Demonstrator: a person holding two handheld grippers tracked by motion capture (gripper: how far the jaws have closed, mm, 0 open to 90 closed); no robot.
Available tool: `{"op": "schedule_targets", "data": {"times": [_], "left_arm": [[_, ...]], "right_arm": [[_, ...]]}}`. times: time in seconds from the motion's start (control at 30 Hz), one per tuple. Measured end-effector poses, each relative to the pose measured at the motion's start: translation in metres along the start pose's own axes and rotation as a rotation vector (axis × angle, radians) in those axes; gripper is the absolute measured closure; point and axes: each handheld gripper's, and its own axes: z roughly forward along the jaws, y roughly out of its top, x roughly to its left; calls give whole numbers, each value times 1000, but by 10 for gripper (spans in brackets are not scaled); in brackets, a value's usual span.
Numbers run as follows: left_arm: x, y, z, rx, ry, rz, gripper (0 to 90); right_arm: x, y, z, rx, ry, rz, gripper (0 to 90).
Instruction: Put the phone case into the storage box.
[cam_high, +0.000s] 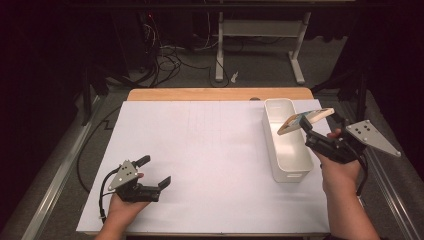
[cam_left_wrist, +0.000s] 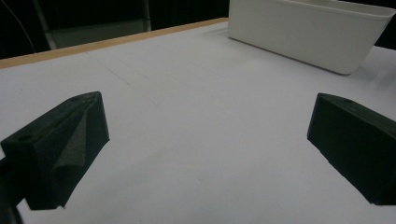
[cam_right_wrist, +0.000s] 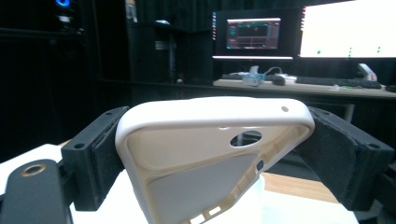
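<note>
right hand-held gripper (cam_high: 304, 131): clamped on beige phone case (cam_high: 305, 120), above white bin (cam_high: 287, 167) | left hand-held gripper (cam_high: 156, 172): spread, empty, well left of bin, low over counter (cam_high: 200, 145)

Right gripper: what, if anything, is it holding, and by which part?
A cream phone case, clamped across its two long side edges. The left gripper holds nothing.

A white sheet (cam_high: 210, 160) covers the wooden table (cam_high: 200, 94) beneath both tongs, cables (cam_high: 165, 62) and a white desk frame (cam_high: 260, 30) lie on the floor beyond them, and lit monitors (cam_right_wrist: 299, 32) glow far ahead of the right tongs.
</note>
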Motion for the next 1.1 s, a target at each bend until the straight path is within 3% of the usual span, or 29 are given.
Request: {"op": "schedule_targets", "data": {"times": [0.57, 1.1], "left_arm": [[0, 0, -1, 0, -6, 1, 1], [2, 0, -3, -9, 0, -5, 1]], "right_arm": [[-7, 0, 58, 62, -106, -13, 133], [-5, -15, 98, 105, -173, 23, 133]]}}
